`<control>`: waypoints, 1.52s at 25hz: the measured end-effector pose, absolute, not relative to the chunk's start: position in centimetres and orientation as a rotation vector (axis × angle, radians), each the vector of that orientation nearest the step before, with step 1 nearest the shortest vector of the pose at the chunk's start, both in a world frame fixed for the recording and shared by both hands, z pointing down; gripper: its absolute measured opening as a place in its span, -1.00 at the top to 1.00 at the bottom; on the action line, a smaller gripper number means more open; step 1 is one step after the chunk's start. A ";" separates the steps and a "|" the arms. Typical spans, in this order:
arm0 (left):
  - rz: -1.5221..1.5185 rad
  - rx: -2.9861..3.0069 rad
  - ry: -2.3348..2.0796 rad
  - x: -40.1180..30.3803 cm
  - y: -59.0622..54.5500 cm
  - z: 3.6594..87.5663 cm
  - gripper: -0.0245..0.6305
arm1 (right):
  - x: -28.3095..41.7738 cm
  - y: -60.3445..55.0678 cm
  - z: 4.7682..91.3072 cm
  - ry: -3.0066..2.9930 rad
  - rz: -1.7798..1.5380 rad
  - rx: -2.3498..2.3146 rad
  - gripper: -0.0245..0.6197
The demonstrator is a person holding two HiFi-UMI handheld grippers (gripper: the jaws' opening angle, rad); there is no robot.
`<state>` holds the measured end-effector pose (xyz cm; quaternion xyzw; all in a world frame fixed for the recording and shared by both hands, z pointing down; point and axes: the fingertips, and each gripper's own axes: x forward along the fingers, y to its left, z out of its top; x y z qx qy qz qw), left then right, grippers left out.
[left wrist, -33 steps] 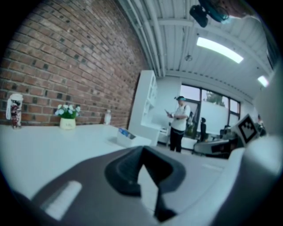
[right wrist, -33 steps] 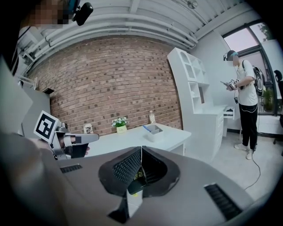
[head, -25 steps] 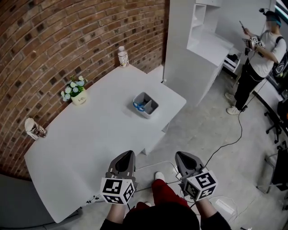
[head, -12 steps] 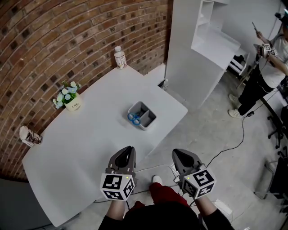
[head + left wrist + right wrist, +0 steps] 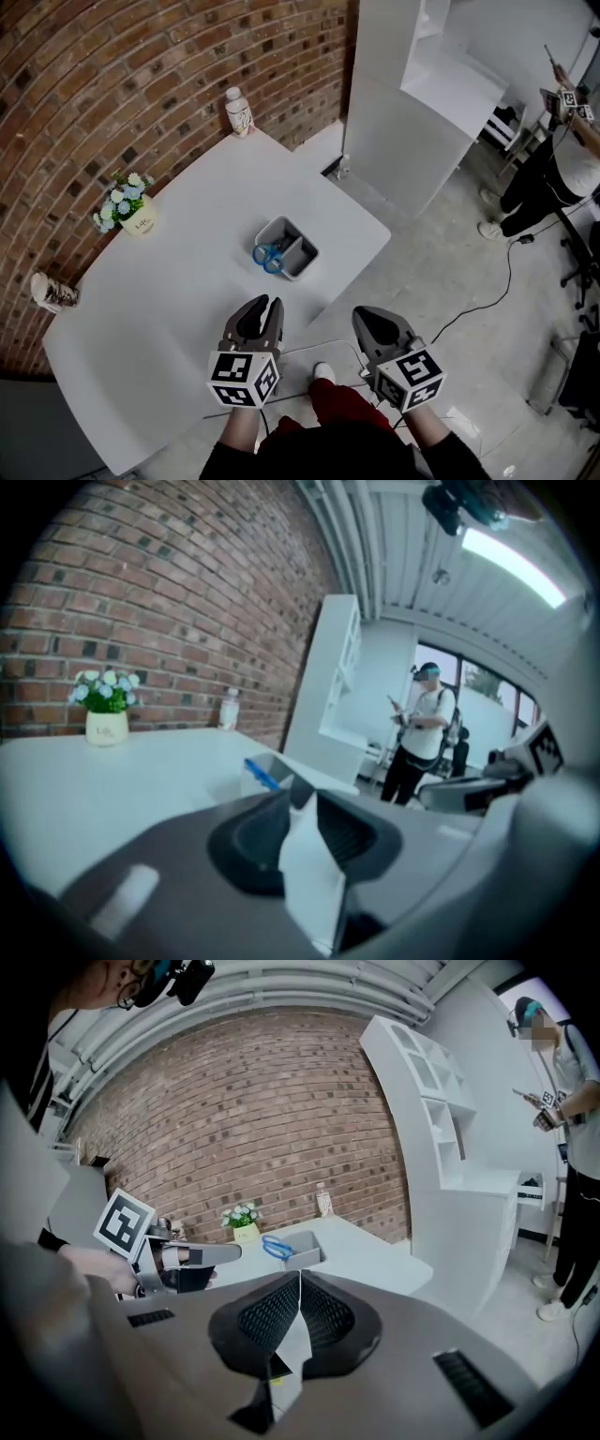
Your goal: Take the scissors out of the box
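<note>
A small grey box (image 5: 298,255) stands near the right edge of the white table (image 5: 178,281), with blue-handled scissors (image 5: 269,256) in its left compartment. Both grippers hover short of the table's near edge, well apart from the box. My left gripper (image 5: 271,302) points at the box; its jaws have just been opening and show a narrow gap with nothing between them. My right gripper (image 5: 362,315) is beside it over the floor, its jaws meeting at the tips. The box (image 5: 251,776) and the scissors (image 5: 263,773) show ahead in the left gripper view, as do the box (image 5: 308,1244) and the scissors (image 5: 277,1247) in the right gripper view.
A flower pot (image 5: 132,214), a bottle (image 5: 238,112) and a patterned cup (image 5: 49,292) stand along the brick wall. A white shelf unit (image 5: 412,103) rises right of the table. Another person (image 5: 560,169) stands at far right; a cable (image 5: 473,305) runs across the floor.
Both grippers have come forward toward the table, so the box and scissors now lie closer to their tips. The left gripper's jaws have parted slightly.
</note>
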<state>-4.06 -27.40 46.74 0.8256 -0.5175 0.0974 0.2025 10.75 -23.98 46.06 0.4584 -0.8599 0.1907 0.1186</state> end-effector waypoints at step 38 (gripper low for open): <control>0.147 1.990 -1.438 -4.9 -35.7 50.6 0.60 | 8.5 -31.1 50.8 -2.476 0.665 1.222 0.90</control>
